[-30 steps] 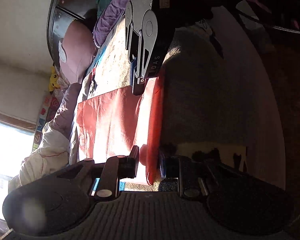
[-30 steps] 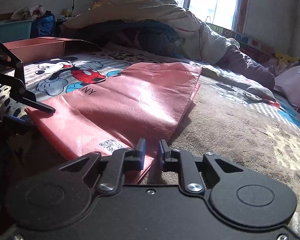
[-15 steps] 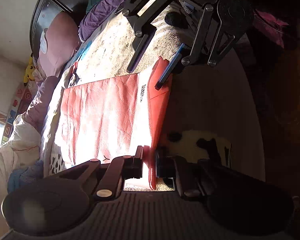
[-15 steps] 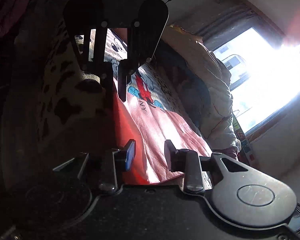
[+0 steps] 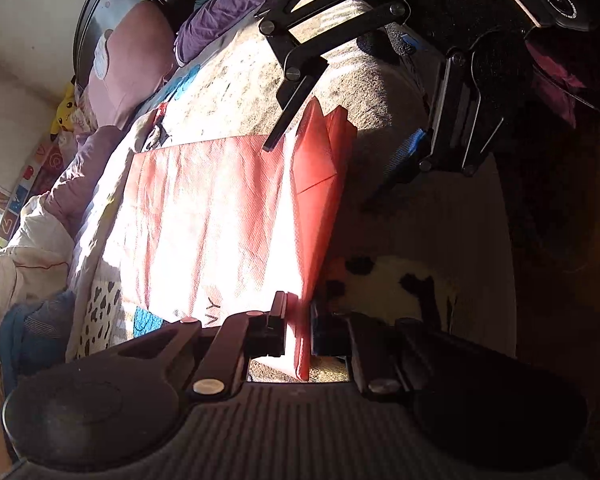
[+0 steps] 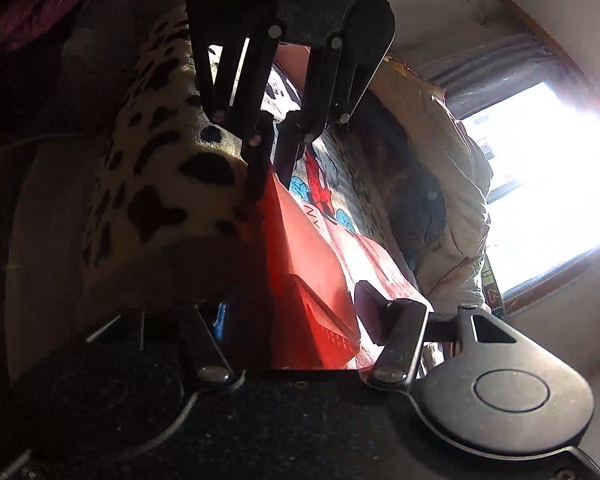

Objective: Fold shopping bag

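The red shopping bag (image 5: 220, 216) lies flat across the bed (image 5: 240, 76), its near edge raised. The left gripper (image 5: 298, 320) pinches one corner of that edge; the right gripper (image 6: 288, 320) straddles the other, fingers apart. Judged mid-fold: right must close, then both carry the edge over.

Hard daylight enters from a window (image 6: 548, 184), blown out to pure white in the right wrist view, with reddish flare at the top right corner. In the left wrist view the shopping bag (image 5: 220, 216) is overexposed across its lit face, while the side of the bed (image 5: 420, 208) beyond its edge lies in deep shadow. Fisheye curvature bends the frame margins. Near, dark housings are underexposed and soft.
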`<action>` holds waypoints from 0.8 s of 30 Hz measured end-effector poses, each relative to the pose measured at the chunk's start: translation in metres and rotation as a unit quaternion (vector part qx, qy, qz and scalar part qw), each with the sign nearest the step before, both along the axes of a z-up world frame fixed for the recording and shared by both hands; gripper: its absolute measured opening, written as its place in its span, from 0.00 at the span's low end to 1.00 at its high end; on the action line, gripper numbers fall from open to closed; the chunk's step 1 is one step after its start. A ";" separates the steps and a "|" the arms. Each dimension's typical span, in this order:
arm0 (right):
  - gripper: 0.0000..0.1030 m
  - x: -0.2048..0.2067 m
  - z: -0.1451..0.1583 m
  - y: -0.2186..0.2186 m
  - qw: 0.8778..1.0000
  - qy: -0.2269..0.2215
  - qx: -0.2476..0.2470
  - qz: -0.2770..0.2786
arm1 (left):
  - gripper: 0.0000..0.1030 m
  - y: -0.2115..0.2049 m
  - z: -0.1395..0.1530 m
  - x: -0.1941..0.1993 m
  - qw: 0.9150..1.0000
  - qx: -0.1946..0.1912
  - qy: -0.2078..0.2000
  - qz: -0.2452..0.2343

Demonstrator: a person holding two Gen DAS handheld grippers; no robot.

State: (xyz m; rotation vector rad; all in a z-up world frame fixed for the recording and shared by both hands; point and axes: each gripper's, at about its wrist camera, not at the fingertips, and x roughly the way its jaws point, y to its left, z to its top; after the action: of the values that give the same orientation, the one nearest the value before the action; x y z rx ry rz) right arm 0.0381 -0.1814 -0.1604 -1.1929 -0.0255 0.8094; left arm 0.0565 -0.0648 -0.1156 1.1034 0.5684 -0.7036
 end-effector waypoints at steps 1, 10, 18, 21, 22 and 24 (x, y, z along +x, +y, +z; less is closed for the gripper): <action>0.25 0.002 -0.001 0.000 1.000 0.001 -0.005 0.002 | 0.10 0.000 -0.001 -0.002 1.000 0.001 0.001 -0.001; 0.14 0.023 0.003 -0.027 0.998 0.062 0.002 0.032 | 0.10 0.013 -0.006 -0.015 0.998 -0.027 -0.005 -0.051; 0.14 0.064 0.032 -0.042 0.979 0.195 0.034 0.050 | 0.11 0.033 -0.008 -0.010 0.993 -0.096 0.019 -0.064; 0.14 0.084 0.043 -0.047 0.964 0.255 0.054 0.053 | 0.12 0.041 -0.007 -0.004 0.989 -0.130 0.034 -0.060; 0.14 0.091 0.045 -0.050 0.958 0.276 0.064 0.052 | 0.12 0.044 -0.006 -0.001 0.987 -0.141 0.044 -0.056; 0.14 0.106 0.050 -0.056 0.943 0.317 0.086 0.049 | 0.12 0.055 -0.001 0.009 0.980 -0.184 0.066 -0.043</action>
State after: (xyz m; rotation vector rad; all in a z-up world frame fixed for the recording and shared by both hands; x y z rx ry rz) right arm 0.1438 -0.2374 -0.1104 -0.7278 0.3696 1.2246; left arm 0.0651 -0.0103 -0.1171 0.7427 0.4803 -0.9220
